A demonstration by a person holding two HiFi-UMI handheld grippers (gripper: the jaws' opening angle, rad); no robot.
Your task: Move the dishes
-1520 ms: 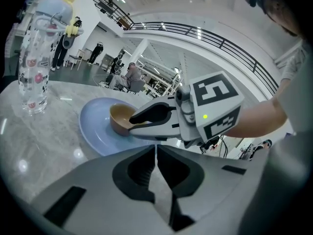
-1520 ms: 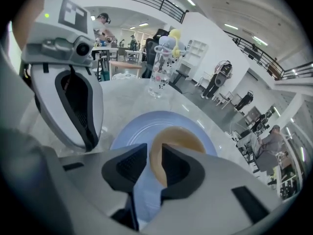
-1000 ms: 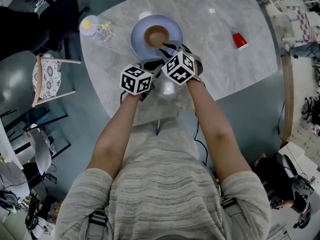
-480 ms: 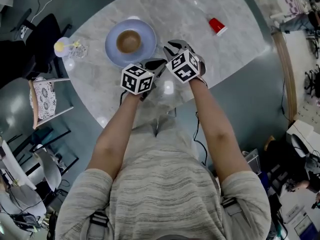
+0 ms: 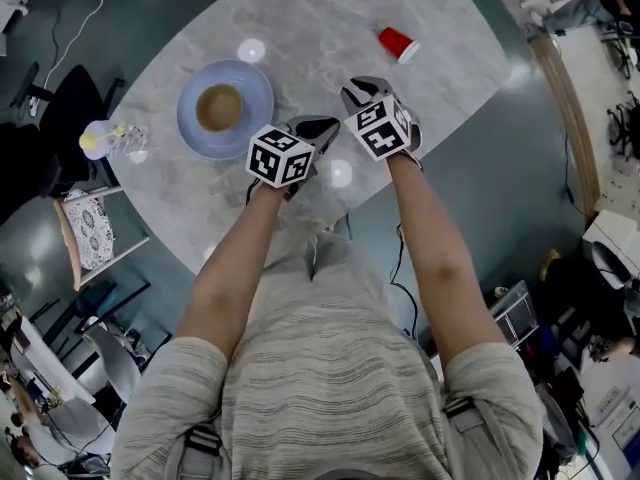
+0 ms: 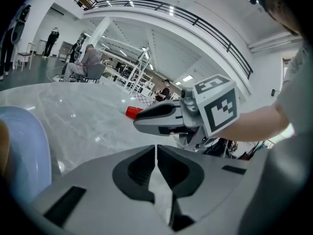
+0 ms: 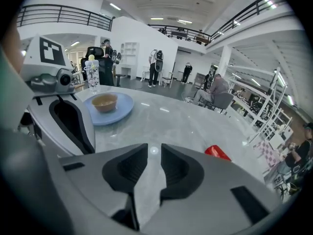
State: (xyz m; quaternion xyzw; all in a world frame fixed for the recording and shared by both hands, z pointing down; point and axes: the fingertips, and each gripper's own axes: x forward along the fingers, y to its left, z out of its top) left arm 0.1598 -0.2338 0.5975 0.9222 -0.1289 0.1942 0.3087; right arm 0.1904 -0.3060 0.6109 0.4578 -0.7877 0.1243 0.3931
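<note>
Grey striped short-sleeved shirt (image 5: 325, 368); dark shoulder straps (image 5: 456, 414), buckles.

No words, numbers or brand names can be read in any view. Only black-and-white square code markers are shown, borne by the left cube (image 5: 280, 156) on the left gripper (image 5: 325, 125) and the right cube (image 5: 381, 128) on the right gripper (image 5: 362, 90); no lettering is carried by them.
</note>
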